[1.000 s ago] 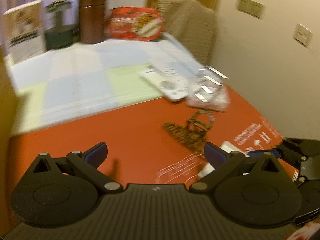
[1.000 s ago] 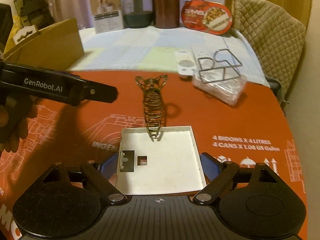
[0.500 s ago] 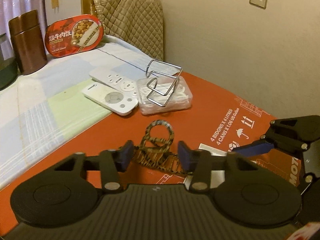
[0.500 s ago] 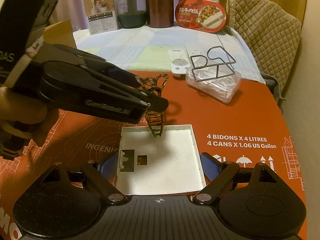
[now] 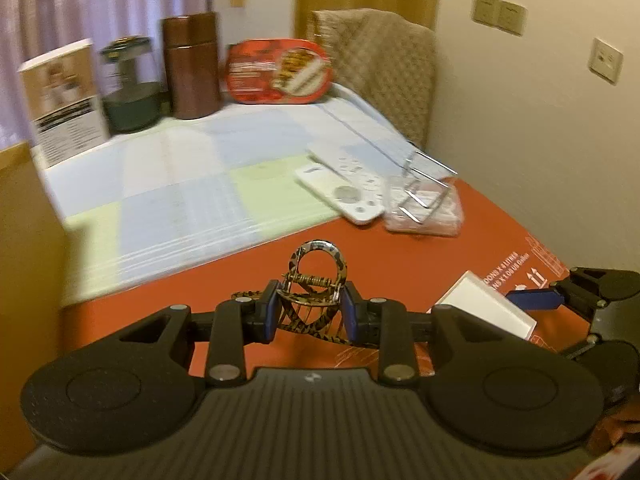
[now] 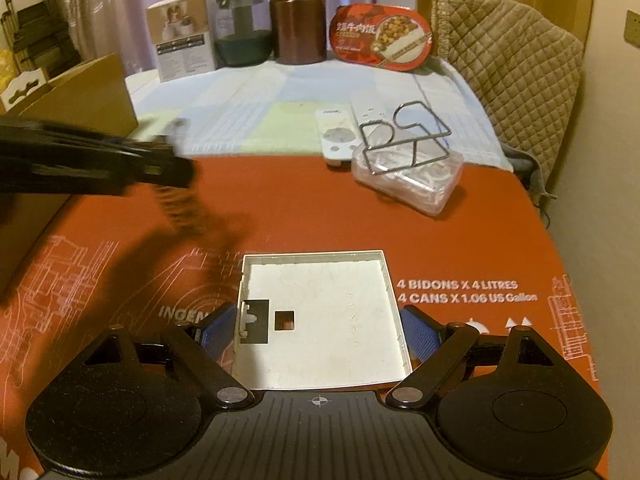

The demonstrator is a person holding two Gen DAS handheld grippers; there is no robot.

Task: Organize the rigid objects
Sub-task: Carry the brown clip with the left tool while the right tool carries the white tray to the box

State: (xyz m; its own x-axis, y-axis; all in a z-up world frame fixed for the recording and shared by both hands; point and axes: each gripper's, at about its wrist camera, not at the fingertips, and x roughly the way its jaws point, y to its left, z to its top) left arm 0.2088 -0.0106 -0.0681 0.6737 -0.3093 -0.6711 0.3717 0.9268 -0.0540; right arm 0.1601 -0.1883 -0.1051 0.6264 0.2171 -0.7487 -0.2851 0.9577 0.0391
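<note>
A leopard-patterned hair claw clip [image 5: 316,280] is pinched between the blue pads of my left gripper [image 5: 308,312], which is shut on it and holds it above the orange mat [image 5: 224,292]. In the right wrist view that left gripper [image 6: 160,164] is a dark blur at the left, with the clip [image 6: 176,204] hanging under it. A white square tray [image 6: 332,292] lies on the mat. My right gripper [image 6: 320,332] straddles its near half, pads against both side walls. Its blue finger [image 5: 532,298] shows beside the tray [image 5: 484,312].
Two white remotes [image 6: 338,136] and a clear plastic box with a wire holder [image 6: 408,176] lie at the mat's far edge. A cardboard box [image 6: 80,96] stands at left. A brown canister [image 6: 296,20], a food pack [image 6: 384,36] and a carton [image 6: 180,40] line the back. A quilted chair [image 6: 508,60] is right.
The left gripper went from open to shut on the hair clip and lifted it off the mat, away from the tray's far edge. The right gripper and tray kept still.
</note>
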